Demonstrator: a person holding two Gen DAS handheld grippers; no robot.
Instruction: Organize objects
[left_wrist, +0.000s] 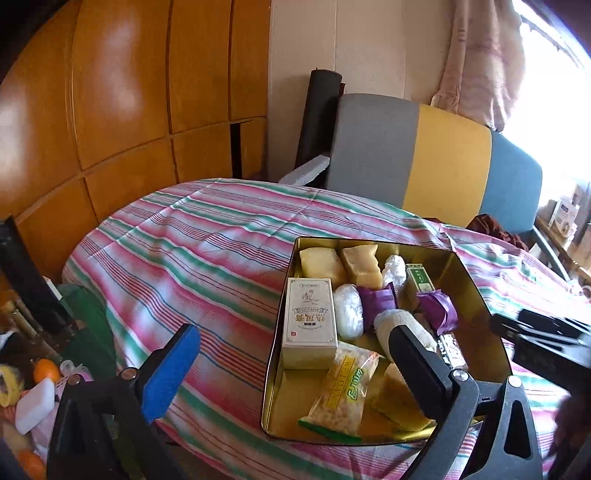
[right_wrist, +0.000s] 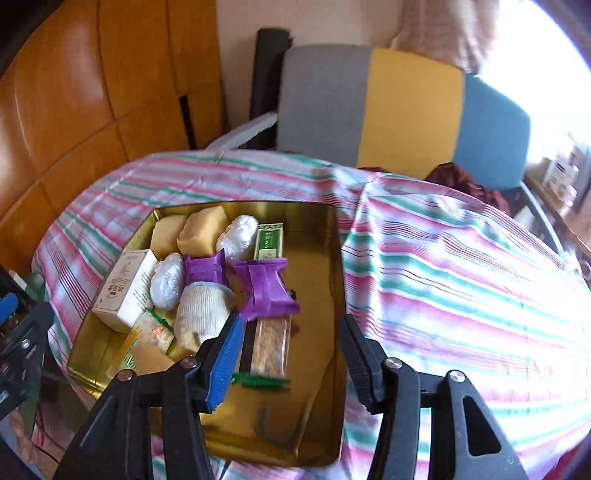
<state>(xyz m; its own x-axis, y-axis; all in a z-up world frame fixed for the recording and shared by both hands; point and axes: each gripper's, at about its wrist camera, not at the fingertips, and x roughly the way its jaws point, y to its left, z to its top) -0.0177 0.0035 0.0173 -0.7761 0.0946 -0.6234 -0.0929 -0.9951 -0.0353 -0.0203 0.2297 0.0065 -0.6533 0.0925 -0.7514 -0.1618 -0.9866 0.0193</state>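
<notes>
— Two grippers, both empty? What is in the tin (right_wrist: 332, 295)?

— Both empty. The left gripper (left_wrist: 291, 365) stands wide open over the tin's near left edge, nothing between its fingers. The right gripper (right_wrist: 291, 354) is partly open above the tin's bare right half, gripping nothing.

— Where is the task's stuff?

— Packed along the left side of the tin, which sits on the striped cloth (right_wrist: 461, 258): a white box (left_wrist: 309, 321), two purple wrappers (right_wrist: 266, 288), a rolled sock (right_wrist: 201, 310), a snack bar (right_wrist: 269, 341).

— Why crowded to the left?

— My guess: it leaves the right half free for more items.

— Which way does the bar lie?

— Flat, its long axis running from near edge to far edge, beside the right gripper's blue pad.
</notes>
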